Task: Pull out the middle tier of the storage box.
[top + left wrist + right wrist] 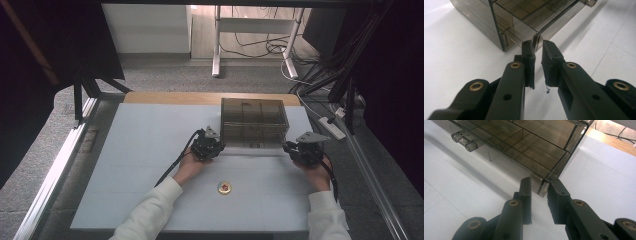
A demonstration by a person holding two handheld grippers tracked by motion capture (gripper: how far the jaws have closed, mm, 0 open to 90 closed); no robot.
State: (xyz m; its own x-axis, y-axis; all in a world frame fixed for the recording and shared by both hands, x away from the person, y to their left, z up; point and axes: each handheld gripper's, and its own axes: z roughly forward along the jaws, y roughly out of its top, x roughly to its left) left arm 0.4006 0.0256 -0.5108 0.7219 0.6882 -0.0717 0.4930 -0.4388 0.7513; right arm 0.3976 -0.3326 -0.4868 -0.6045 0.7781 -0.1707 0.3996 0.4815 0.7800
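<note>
A smoky clear plastic drawer box [254, 116] stands at the back middle of the white table. Its bottom drawer [255, 150] sticks out toward me. My left gripper [218, 149] is at the drawer's left front corner. In the left gripper view its jaws [537, 46] are shut on the thin clear front edge of the drawer [537, 40]. My right gripper [290, 148] is at the right front corner. There its jaws [539, 185] close on the drawer's corner post [544, 187]. The drawer's clear handle [464, 141] sits farther along the front.
A small round gold disc with a red centre [224, 187] lies on the table [140, 165] near the front, between my forearms. A wooden strip [170, 97] runs along the table's far edge. Cables and a power strip [332, 127] lie to the right, off the table.
</note>
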